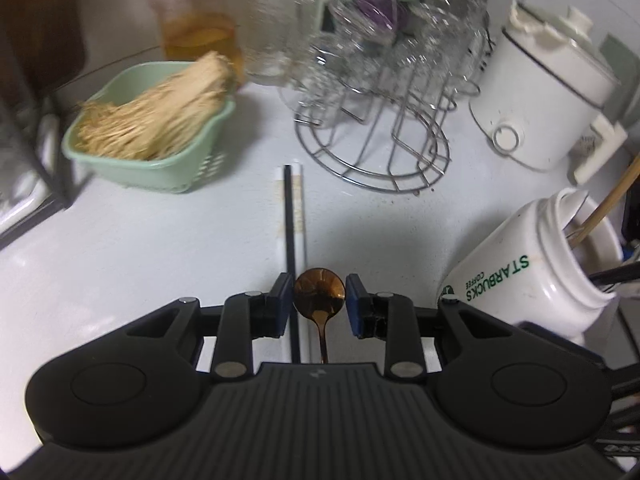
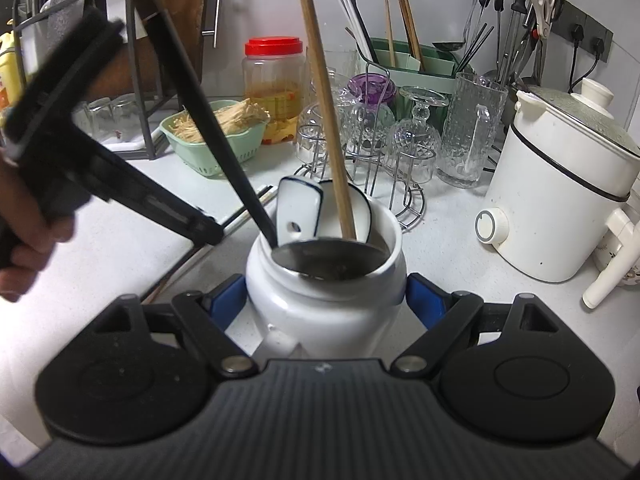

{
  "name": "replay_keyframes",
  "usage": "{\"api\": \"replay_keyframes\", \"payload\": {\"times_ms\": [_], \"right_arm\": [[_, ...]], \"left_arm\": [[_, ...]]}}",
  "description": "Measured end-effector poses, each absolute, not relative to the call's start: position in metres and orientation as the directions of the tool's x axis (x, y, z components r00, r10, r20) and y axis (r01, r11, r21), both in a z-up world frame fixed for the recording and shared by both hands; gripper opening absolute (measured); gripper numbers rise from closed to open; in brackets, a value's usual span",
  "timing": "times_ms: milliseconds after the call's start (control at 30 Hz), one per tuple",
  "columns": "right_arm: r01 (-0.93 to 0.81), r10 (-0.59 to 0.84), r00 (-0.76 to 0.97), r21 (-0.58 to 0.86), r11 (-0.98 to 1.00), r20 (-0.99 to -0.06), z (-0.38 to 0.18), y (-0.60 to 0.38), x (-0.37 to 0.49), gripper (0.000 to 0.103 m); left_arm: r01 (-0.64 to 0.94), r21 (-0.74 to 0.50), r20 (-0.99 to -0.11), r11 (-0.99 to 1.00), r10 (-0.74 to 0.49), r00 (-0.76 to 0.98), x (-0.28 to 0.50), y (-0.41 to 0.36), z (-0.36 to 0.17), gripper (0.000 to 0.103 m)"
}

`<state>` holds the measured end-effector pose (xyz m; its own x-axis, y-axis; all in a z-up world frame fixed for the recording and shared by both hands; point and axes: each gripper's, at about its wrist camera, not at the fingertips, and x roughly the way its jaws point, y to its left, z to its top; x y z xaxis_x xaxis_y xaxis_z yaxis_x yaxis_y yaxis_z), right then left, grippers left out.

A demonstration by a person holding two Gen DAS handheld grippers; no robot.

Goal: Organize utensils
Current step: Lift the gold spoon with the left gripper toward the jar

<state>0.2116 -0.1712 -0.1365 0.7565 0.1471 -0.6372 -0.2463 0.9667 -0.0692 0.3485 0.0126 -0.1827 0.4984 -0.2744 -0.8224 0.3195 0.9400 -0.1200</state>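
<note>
**Spoon between left pads, jar steadied at right**

Sitting between narrowed left gripper (image 1: 320, 300) pads: copper spoon (image 1: 319, 290), bowl forward, looking pinched, probably for dropping into the jar. Lying just beyond on the counter (image 1: 160, 248): chopsticks (image 1: 290, 216). Clamping the jar (image 2: 324, 292) body: right gripper (image 2: 326, 304), likely bracing it. Crowding the jar mouth: ladle (image 2: 328, 258), wooden handle, white spoons. Leaving little room: rack (image 1: 372, 152), cooker (image 1: 552, 92), basket (image 1: 152, 160).
</note>
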Motion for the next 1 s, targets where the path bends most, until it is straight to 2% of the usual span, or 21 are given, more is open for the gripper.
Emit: {"api": "replay_keyframes", "payload": {"times_ms": [600,1000], "right_arm": [[-0.322,0.199,0.738,-0.077,0.944,-0.645,-0.136,-0.130,0.211,0.089],[-0.319,0.200,0.750,-0.080,0.944,-0.631,-0.138,-0.120,0.209,0.089]], "left_arm": [[0.173,-0.200,-0.761,0.964,-0.264,0.592,0.281,0.061,-0.132,0.033],[0.162,-0.204,-0.716,0.966,-0.260,0.648,0.264,0.079,-0.108,0.033]]}}
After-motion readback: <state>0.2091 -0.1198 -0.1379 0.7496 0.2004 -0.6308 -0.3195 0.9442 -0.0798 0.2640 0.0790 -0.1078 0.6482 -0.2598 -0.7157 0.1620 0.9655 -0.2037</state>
